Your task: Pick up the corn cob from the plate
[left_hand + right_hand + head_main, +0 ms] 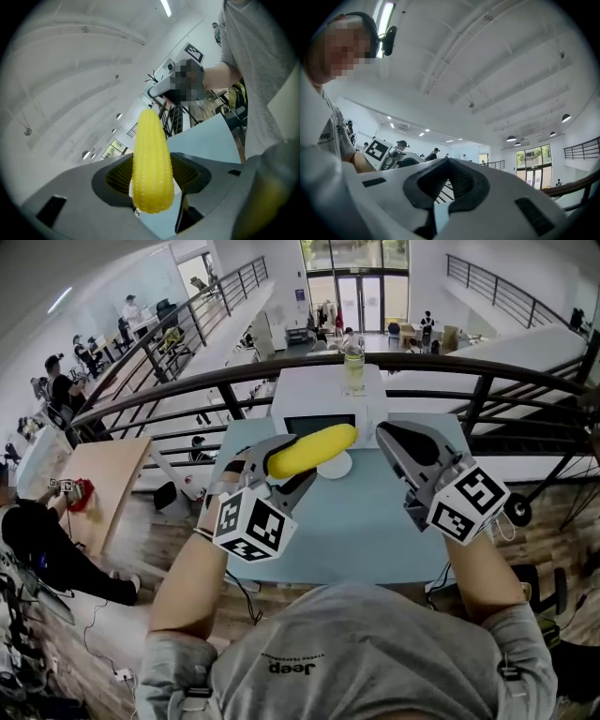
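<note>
1. Corn cob (pixel 311 450) location: off the plate (pixel 341 466), in the air above the table (pixel 375 531), clamped in the left gripper (pixel 291 463).
2. Parted only to cob width, pads on the thicker half, tapered tip jutting forward. Probably gripped there to put most of the weight near the pads.
3. Right gripper (pixel 386 434): pinched together on nothing, raised beside the left, apart from the cob. Presumably parked out of the way.
4. Pick-up judged essentially done.
</note>
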Tool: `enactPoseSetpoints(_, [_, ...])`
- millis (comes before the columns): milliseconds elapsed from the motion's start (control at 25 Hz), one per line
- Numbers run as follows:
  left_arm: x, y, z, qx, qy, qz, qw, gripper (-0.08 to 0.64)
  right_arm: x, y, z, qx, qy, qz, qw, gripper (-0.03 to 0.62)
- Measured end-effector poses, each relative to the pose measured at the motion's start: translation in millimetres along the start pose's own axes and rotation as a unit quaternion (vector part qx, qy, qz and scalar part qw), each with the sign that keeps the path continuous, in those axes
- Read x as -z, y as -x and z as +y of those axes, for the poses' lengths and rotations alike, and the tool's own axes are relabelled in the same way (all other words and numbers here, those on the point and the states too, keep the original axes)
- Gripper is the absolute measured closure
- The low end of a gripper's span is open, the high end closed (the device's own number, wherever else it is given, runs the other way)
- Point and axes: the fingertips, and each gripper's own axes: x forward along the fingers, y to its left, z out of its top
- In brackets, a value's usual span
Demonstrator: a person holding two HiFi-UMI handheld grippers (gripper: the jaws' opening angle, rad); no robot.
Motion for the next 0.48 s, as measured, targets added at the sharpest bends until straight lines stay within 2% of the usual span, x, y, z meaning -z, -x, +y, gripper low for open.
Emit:
enactPoseSetpoints(240, [72,33,-3,0.052,0.019,-0.012,0.9984,0.298,28,-40,49,0.029,-0.029,0.019,0.999,0.577])
enactPoseSetpoints(480, [135,50,-21,0.083,0.049,-0.028,0.995,0.298,73,-58,81,0.061,-0.065,0.046,0.995,0.577])
